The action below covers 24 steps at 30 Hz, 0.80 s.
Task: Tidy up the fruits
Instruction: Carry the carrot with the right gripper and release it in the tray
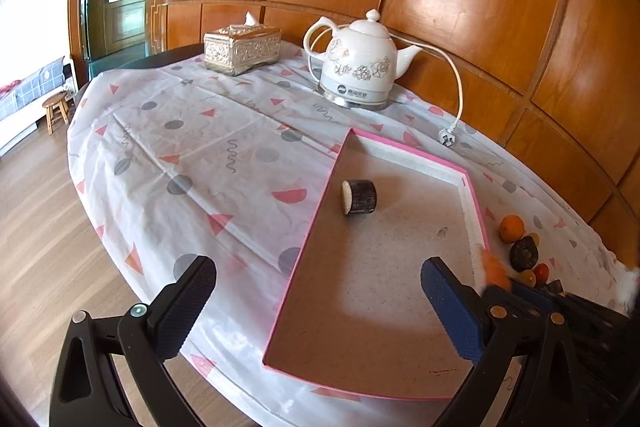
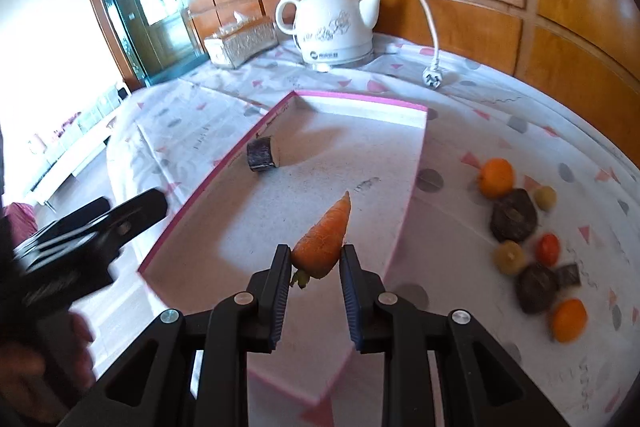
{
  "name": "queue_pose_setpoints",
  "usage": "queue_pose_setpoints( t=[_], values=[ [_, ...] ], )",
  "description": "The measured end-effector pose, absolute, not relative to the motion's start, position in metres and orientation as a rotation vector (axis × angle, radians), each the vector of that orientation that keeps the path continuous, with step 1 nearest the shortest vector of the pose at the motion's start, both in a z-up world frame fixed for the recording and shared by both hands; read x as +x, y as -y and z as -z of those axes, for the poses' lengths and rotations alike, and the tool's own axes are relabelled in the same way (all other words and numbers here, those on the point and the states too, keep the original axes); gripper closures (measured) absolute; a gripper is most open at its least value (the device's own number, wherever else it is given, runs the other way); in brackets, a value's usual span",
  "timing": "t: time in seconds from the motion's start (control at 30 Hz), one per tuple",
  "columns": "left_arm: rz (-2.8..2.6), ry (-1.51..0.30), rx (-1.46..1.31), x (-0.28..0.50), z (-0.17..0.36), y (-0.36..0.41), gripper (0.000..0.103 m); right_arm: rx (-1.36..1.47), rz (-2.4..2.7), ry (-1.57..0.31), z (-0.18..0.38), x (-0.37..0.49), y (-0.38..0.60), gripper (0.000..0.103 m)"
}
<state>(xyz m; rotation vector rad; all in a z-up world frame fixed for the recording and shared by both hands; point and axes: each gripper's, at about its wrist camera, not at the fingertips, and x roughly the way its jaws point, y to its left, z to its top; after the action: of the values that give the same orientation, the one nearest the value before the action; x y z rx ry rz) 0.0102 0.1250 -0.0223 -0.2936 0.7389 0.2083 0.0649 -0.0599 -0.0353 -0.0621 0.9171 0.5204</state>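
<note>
My right gripper [image 2: 315,255] is shut on a small orange carrot [image 2: 325,238], held tip-up above the near part of a pink-rimmed tray [image 2: 362,100]. A dark cut cylinder piece [image 2: 262,155] lies inside the tray near its far left corner. In the left wrist view my left gripper [image 1: 318,291] stands open and empty over the tray's [image 1: 474,203] near end, with the dark piece [image 1: 359,197] ahead of it. A blurred bit of the carrot [image 1: 493,269] shows beside the tray's right rim. Right of the tray lie oranges [image 2: 496,177], dark round fruits [image 2: 514,215] and small yellow and red ones.
A white electric kettle [image 2: 334,23] with its cord and plug [image 2: 432,79] stands at the back of the patterned tablecloth, beside a tissue box [image 2: 242,41]. Wooden wall panels run behind. A hand [image 2: 44,359] holds the left gripper [image 2: 100,231]. The table's edge drops to the floor at left.
</note>
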Motion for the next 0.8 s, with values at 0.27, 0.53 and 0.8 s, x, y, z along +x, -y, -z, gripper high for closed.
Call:
queue_pose_setpoints(
  t=[0.27,0.53,0.8],
  values=[
    [-0.196,-0.751,-0.288,0.011,0.026,-0.123,0.000,-0.036,-0.493,-0.945,0.045,0.072,0.065,0.069],
    [-0.159,-0.761,-0.240,0.013,0.026,-0.106,0.000,0.043,-0.409,-0.898,0.037,0.050,0.103,0.069],
    [-0.123,-0.744,-0.184,0.010,0.020,-0.091,0.000,0.104,-0.257,-0.887,0.042,0.039,0.144,0.069]
  ],
)
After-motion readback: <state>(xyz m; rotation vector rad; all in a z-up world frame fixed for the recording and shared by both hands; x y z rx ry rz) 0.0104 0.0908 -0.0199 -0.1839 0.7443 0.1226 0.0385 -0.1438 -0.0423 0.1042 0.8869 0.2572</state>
